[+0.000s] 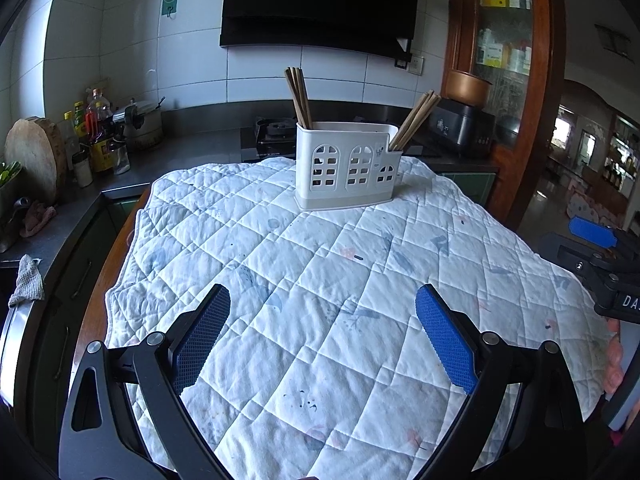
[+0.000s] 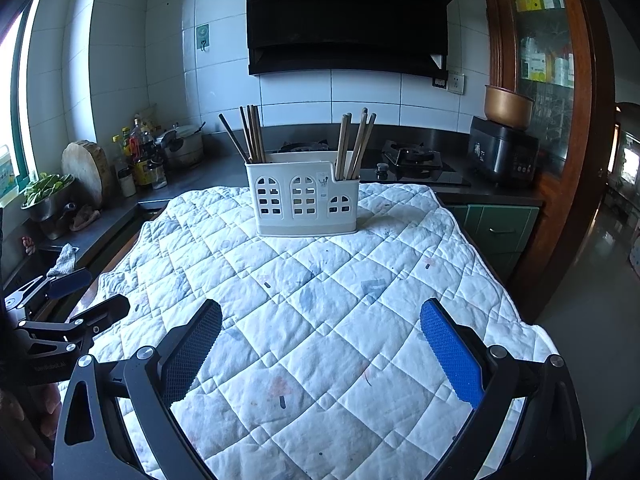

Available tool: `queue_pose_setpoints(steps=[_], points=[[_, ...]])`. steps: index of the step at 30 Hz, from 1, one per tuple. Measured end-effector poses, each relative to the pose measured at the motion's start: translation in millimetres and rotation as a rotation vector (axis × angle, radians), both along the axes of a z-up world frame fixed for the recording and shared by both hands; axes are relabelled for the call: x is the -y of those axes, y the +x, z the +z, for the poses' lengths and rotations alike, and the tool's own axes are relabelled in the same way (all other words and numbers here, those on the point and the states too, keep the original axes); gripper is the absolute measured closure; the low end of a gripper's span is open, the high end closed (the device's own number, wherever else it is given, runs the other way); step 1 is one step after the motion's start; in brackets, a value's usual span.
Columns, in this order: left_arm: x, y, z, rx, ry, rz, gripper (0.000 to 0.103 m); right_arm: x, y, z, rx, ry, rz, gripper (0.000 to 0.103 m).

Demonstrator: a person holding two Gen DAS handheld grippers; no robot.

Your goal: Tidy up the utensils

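Both my claws, left and right, gape empty over the quilt; chopsticks apparently all in the holder, nothing left to fetch.

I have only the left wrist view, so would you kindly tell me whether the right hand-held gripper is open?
Observer: Yes, the right hand-held gripper is open, its jaws wide apart above the quilted cloth and holding nothing.
Operator: Thank you. Is anything odd in the left bunch of chopsticks?
Observer: One dark chopstick leans left, away from the light wooden ones, in the white holder.
Operator: What stands at the far left of the counter?
Observer: A metal bowl of leafy greens sits by the window, next to the round wooden board.
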State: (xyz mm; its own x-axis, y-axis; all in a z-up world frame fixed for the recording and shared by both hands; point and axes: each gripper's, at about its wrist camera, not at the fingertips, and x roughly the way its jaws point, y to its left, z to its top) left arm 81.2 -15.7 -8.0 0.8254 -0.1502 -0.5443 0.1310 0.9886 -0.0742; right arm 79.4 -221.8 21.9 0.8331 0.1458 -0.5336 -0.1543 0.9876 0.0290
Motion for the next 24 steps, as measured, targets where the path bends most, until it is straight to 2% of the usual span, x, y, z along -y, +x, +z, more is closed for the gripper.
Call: queue_pose_setpoints(steps=[24], points=[[3.0, -0.4, -2.2, -0.009, 0.009, -0.01, 0.01, -1.1, -0.5, -4.4, -0.003, 0.003, 0.01, 0.007]])
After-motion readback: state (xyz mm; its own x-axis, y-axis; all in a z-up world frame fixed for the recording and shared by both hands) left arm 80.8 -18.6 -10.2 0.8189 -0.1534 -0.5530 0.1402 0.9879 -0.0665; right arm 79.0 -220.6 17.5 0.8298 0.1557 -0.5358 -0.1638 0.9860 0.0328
